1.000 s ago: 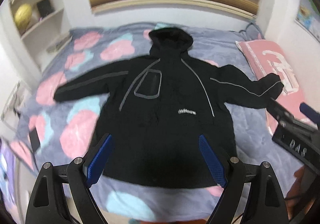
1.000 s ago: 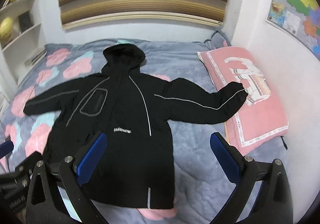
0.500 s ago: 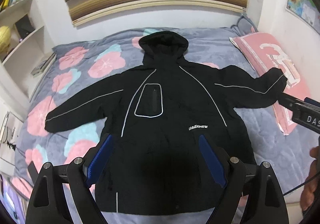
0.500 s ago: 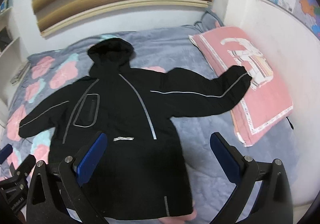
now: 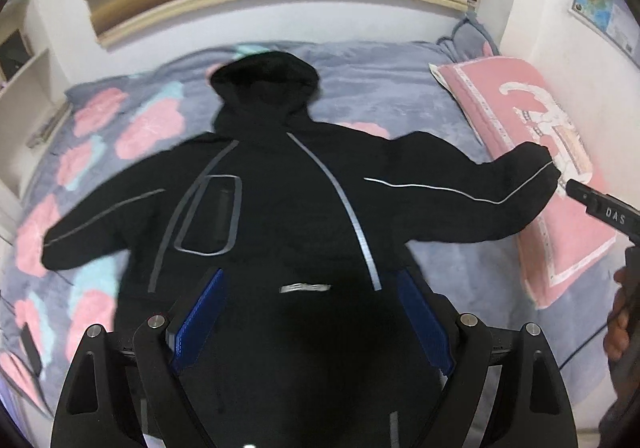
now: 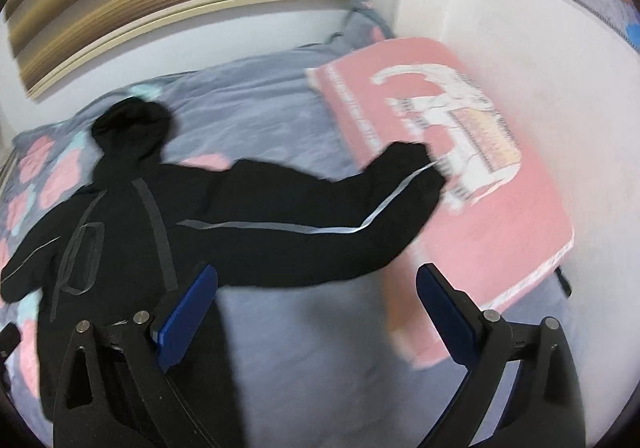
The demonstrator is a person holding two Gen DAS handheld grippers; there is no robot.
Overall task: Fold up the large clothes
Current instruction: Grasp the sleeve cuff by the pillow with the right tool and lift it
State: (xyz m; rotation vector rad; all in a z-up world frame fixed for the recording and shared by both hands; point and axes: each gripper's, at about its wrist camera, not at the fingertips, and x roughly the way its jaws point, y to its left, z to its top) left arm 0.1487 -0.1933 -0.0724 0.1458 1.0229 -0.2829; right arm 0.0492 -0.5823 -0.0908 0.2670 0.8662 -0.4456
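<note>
Opening reach, sleeve first
Right gripper (image 6: pixel 316 312), jaws apart, nears black hooded jacket's (image 5: pixel 280 216) cuff at bed's right edge; left gripper (image 5: pixel 312 328) apart too; next, pinch it.

White letters "DAS" stand on the right claw (image 5: pixel 612 213); the jacket (image 5: pixel 280 232) logo is unreadably blurred.

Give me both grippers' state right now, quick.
Left gripper: open, holding nothing, over the jacket.
Right gripper: open, holding nothing, pointed toward the sleeve by the pillow.
</note>
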